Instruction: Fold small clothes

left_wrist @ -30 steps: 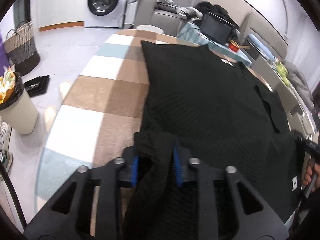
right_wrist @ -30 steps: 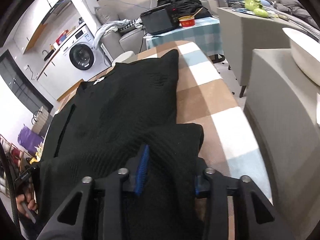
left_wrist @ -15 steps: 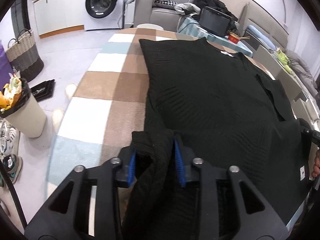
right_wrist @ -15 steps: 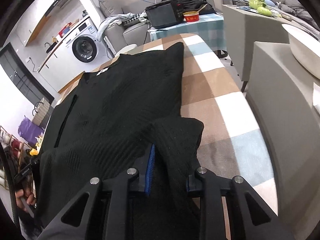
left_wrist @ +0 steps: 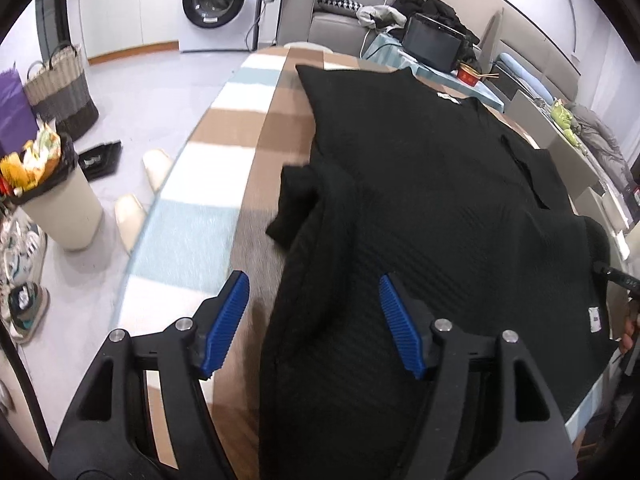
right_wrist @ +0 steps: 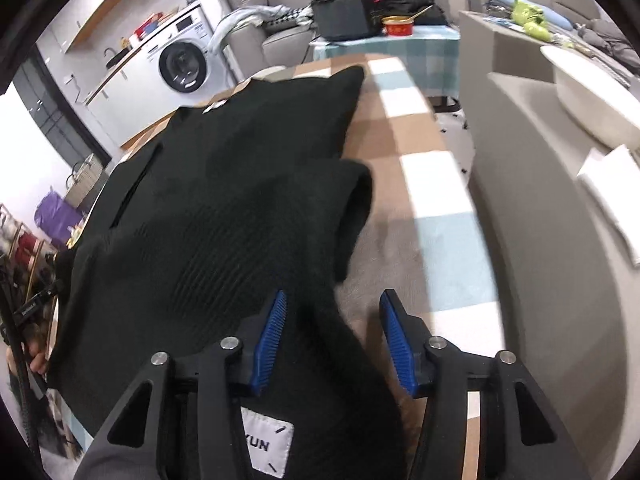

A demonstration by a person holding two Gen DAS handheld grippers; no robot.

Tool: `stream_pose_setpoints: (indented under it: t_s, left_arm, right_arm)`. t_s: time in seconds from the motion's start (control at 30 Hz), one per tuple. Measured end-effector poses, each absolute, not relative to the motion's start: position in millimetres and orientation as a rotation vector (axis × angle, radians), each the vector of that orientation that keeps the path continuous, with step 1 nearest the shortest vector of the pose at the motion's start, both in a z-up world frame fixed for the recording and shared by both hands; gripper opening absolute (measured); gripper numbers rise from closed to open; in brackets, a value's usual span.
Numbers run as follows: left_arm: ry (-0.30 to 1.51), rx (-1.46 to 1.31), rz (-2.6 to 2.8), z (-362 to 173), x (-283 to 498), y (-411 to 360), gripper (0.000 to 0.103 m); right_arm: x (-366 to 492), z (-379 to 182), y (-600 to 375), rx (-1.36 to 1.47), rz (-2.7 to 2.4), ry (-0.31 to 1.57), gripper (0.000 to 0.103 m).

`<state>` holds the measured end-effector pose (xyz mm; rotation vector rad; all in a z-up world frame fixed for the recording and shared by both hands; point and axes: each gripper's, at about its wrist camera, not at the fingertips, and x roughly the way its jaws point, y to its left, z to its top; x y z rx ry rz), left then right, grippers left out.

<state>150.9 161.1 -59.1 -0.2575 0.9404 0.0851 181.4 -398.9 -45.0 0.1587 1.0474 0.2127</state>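
A black knit sweater (left_wrist: 440, 200) (right_wrist: 224, 200) lies spread on the checked tablecloth (left_wrist: 224, 128) (right_wrist: 424, 168). Its left sleeve (left_wrist: 304, 196) is folded in over the body. My left gripper (left_wrist: 314, 320) hovers over that edge with its jaws opening; fabric lies between the blue pads (left_wrist: 230, 320), but they do not press it. The other sleeve (right_wrist: 344, 200) is folded in too. My right gripper (right_wrist: 334, 338) is open: cloth runs beside its left pad (right_wrist: 272, 336), and bare table shows before the right pad. A white label (right_wrist: 266, 446) sits near the camera.
A bin (left_wrist: 60, 208), a woven basket (left_wrist: 60, 88) and shoes (left_wrist: 24, 304) stand on the floor to the left. A grey seat (right_wrist: 540, 240) presses close to the table's right side. A washing machine (left_wrist: 218, 0) and a side table with a black box (left_wrist: 432, 44) stand behind.
The left jaws have spread wide and let go of the sleeve, which now lies folded on the sweater. The right jaws have widened too, leaving a gap beside the cloth. Both grippers have drawn back.
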Motion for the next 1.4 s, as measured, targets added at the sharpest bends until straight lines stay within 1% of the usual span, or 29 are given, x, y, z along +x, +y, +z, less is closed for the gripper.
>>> stream_pose_setpoints:
  t_s: [0.03, 0.1, 0.17, 0.23, 0.27, 0.3, 0.33, 0.37, 0.4, 0.43, 0.47, 0.5, 0.53, 0.57, 0.7, 0.87, 0.93, 1.07, 1.13, 1.2, 1.23, 1.3, 1.33, 1.37, 1.4]
  left_arm:
    - [0.941, -0.268, 0.071, -58.9, 148.0, 161.1, 0.063]
    - [0.936, -0.278, 0.061, -58.5, 143.7, 161.1, 0.061]
    - [0.937, -0.275, 0.071, -59.1, 142.6, 161.6, 0.057]
    - [0.951, -0.284, 0.085, -62.7, 145.5, 164.1, 0.056]
    - [0.956, -0.291, 0.086, -64.0, 147.8, 164.4, 0.052]
    - [0.964, -0.297, 0.081, -66.0, 150.5, 164.7, 0.050]
    - [0.968, -0.298, 0.079, -67.5, 152.1, 164.4, 0.045]
    - [0.970, -0.298, 0.079, -69.0, 155.2, 164.3, 0.036]
    - [0.966, -0.292, 0.078, -69.1, 156.1, 163.6, 0.029]
    - [0.970, -0.292, 0.074, -69.5, 158.3, 163.5, 0.016]
    - [0.973, -0.304, 0.062, -69.7, 159.1, 164.1, 0.010]
    - [0.966, -0.312, 0.059, -68.6, 159.0, 164.8, 0.008]
    - [0.951, -0.314, 0.054, -65.3, 156.7, 164.9, 0.005]
    - [0.941, -0.309, 0.049, -62.1, 155.2, 163.8, 0.004]
    - [0.881, -0.294, 0.044, -42.7, 149.2, 164.1, 0.003]
    - [0.791, -0.306, 0.040, -17.7, 157.6, 167.0, 0.003]
    - [0.776, -0.324, 0.048, -15.3, 167.3, 170.6, 0.003]
    - [0.784, -0.343, 0.076, -24.0, 189.6, 178.2, 0.003]
    - [0.824, -0.336, 0.091, -35.1, 200.8, 179.1, 0.003]
    - [0.867, -0.331, 0.100, -45.4, 208.9, 178.4, 0.003]
    - [0.871, -0.323, 0.100, -46.5, 209.1, 177.1, 0.004]
    - [0.869, -0.311, 0.094, -49.0, 209.2, 175.6, 0.007]
    - [0.877, -0.312, 0.088, -50.0, 210.5, 176.0, 0.011]
    - [0.882, -0.316, 0.083, -52.5, 212.4, 176.8, 0.014]
    - [0.884, -0.322, 0.080, -54.3, 214.4, 177.5, 0.015]
  right_arm:
    - [180.4, -45.3, -395.2, 0.151, 0.234, 1.052, 0.021]
    - [174.0, -41.9, -385.7, 0.111, 0.270, 1.038, 0.010]
    - [165.3, -38.7, -379.2, 0.096, 0.332, 1.038, 0.007]
    - [157.0, -35.4, -372.8, 0.060, 0.371, 1.038, 0.008]
    - [154.5, -33.5, -370.5, 0.045, 0.377, 1.030, 0.009]
    - [154.9, -32.4, -369.9, 0.044, 0.372, 1.024, 0.016]
    - [156.4, -32.6, -370.4, 0.045, 0.364, 1.023, 0.020]
    - [159.4, -34.0, -371.8, 0.051, 0.348, 1.026, 0.026]
    - [162.7, -35.6, -373.2, 0.058, 0.332, 1.028, 0.028]
    - [164.2, -36.2, -374.1, 0.065, 0.322, 1.024, 0.028]
    - [167.8, -38.7, -375.4, 0.081, 0.310, 1.023, 0.028]
    - [171.3, -42.4, -375.7, 0.088, 0.291, 1.033, 0.023]
    - [171.8, -44.5, -374.3, 0.085, 0.274, 1.037, 0.017]
    - [172.6, -46.6, -374.1, 0.082, 0.264, 1.040, 0.005]
    - [168.1, -29.9, -384.0, 0.134, 0.293, 0.995, 0.004]
    - [168.8, 8.6, -397.0, 0.229, 0.292, 0.822, 0.004]
    - [175.2, 13.3, -397.7, 0.247, 0.262, 0.786, 0.004]
    - [195.5, -0.6, -389.1, 0.218, 0.161, 0.840, 0.004]
    - [204.6, -13.5, -383.7, 0.194, 0.141, 0.887, 0.004]
    - [210.4, -23.6, -384.2, 0.180, 0.122, 0.934, 0.016]
    - [212.3, -27.7, -385.9, 0.185, 0.118, 0.960, 0.020]
    - [212.8, -32.9, -395.9, 0.240, 0.124, 0.976, 0.039]
    - [210.7, -33.3, -401.7, 0.266, 0.126, 0.972, 0.044]
    - [211.0, -34.0, -405.6, 0.286, 0.125, 0.968, 0.045]
    - [212.4, -35.2, -408.0, 0.299, 0.127, 0.967, 0.045]
